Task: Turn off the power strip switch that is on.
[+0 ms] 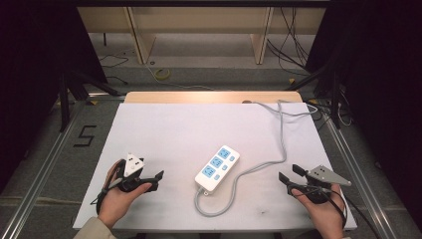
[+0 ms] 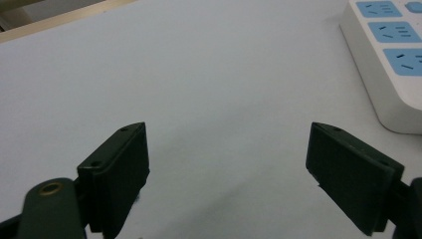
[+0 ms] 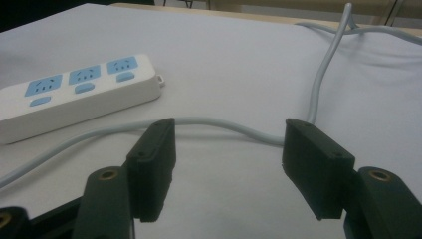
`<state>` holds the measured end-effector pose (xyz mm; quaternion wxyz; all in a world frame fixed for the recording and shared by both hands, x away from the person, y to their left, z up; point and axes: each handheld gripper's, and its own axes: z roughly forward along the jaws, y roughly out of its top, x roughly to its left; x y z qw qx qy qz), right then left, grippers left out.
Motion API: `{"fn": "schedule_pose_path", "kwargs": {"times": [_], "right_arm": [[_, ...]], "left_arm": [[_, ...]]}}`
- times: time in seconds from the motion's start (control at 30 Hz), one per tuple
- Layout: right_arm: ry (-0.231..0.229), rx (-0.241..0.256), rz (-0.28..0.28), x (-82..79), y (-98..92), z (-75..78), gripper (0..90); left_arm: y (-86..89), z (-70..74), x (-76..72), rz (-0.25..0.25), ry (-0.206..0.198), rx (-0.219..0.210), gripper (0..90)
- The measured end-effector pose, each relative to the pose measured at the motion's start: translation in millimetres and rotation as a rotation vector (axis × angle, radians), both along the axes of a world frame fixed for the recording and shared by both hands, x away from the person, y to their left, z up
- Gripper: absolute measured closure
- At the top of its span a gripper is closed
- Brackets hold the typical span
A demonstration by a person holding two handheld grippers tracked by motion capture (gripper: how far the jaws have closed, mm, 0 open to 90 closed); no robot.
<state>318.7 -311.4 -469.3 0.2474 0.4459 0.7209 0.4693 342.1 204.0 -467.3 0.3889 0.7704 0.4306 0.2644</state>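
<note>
Both grippers (image 1: 149, 180) (image 1: 288, 174) wide, flanking power strip (image 1: 217, 168).

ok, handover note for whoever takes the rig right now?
Left gripper: open, holding nothing, jaws pointing toward the power strip.
Right gripper: open, holding nothing, facing the strip's grey cable.
Power strip lies flat mid-table on the white sheet, three blue sockets up; its cable loops off the near end and runs to the far right edge.
Done: nothing visibly handled. Left: everything; neither gripper touches strip or cable.

Power strip (image 1: 217, 169) glossy white plastic; cable (image 3: 318, 84) smooth grey; table (image 1: 164, 129) matt white; tongs matt black.
</note>
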Motion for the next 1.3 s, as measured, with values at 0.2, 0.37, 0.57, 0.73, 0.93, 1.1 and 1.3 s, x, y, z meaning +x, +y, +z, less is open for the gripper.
{"fn": "schedule_pose_path", "kwargs": {"times": [0.2, 0.37, 0.57, 0.73, 0.93, 1.1, 1.3], "right_arm": [[0.004, -0.043, -0.011, -0.8, -0.9, 2.1, 61.0], [-0.001, -0.081, -0.037, -3.1, -1.8, 4.9, 84.6], [0.013, -0.101, -0.03, -3.7, -0.3, 6.8, 90.0], [0.01, -0.107, -0.016, -3.6, 3.5, 8.3, 90.0], [0.007, -0.105, -0.009, -3.4, 7.3, 10.3, 90.0], [0.007, -0.098, -0.004, -3.0, 9.1, 11.4, 90.0], [0.001, -0.097, 0.014, -1.9, 14.3, 13.2, 90.0]], "left_arm": [[-0.7, -1.3, -0.4, -0.008, 0.005, 0.016, 17.7], [0.2, -1.1, -0.7, -0.006, 0.0, 0.018, 18.4], [-1.4, -1.6, 0.2, -0.011, 0.003, 0.033, 18.8], [-0.9, -1.7, 0.1, -0.009, 0.003, 0.036, 19.0], [-1.5, -1.7, -0.2, -0.012, 0.004, 0.032, 19.0], [-1.7, -2.0, 0.1, -0.011, 0.004, 0.034, 19.1], [-2.1, -2.0, 0.3, -0.011, 0.003, 0.028, 19.0]]}}
